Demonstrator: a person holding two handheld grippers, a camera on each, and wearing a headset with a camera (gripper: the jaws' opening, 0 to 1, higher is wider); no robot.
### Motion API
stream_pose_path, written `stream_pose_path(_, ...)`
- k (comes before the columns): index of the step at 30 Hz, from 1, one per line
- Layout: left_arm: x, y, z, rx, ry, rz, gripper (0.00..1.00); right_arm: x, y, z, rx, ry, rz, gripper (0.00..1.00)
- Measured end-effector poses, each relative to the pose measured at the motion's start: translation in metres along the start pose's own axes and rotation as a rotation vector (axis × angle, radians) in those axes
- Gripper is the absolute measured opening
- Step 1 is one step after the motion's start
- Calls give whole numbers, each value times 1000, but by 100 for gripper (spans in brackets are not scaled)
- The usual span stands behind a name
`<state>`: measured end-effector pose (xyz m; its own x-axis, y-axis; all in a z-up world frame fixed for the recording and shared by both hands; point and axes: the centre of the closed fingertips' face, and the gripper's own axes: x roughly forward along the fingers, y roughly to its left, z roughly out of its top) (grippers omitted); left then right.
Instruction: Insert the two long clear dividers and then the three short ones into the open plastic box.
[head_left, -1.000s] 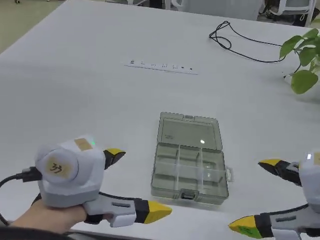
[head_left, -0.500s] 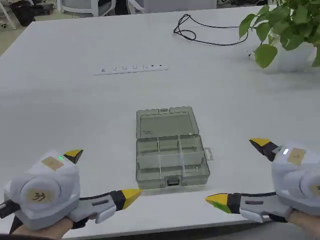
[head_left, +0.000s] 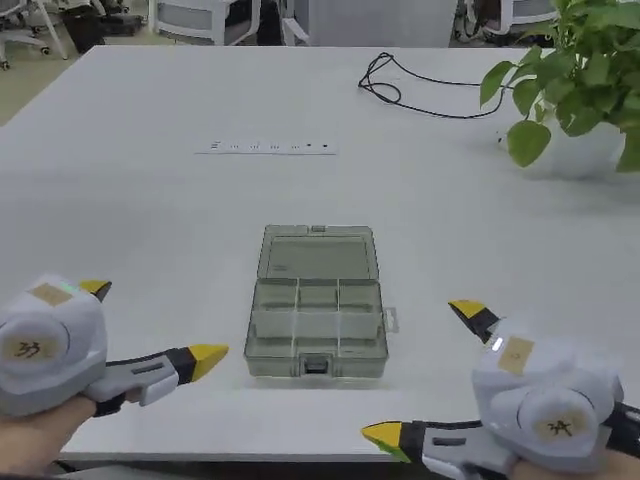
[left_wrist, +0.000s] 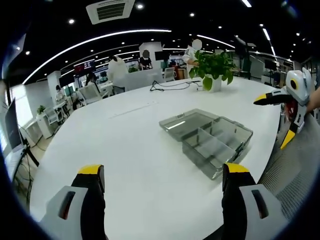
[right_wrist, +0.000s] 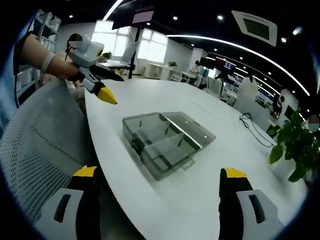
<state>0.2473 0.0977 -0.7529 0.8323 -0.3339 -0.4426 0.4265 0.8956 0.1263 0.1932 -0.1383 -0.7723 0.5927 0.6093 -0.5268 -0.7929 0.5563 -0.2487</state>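
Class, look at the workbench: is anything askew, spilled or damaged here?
Nothing stands out. The plastic box lies flat and open, its dividers upright in a tidy grid. The left claw and right claw hang open beside it.

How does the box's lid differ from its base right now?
The lid is one flat, undivided panel; the base is deeper and split into compartments by dividers. The lid lies farther from the near edge of the table, the base closer to it. Both are clear greyish plastic, joined along one side, lying open.
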Motion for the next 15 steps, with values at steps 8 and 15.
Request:
stream_pose_path(8, -1, 3, -5, 36, 32, 34, 97, 1, -2, -2, 29, 11, -6, 98)
stream_pose_path(15, 0, -11, -12, 77, 74, -12, 98, -3, -10, 0, 115, -14, -36, 97)
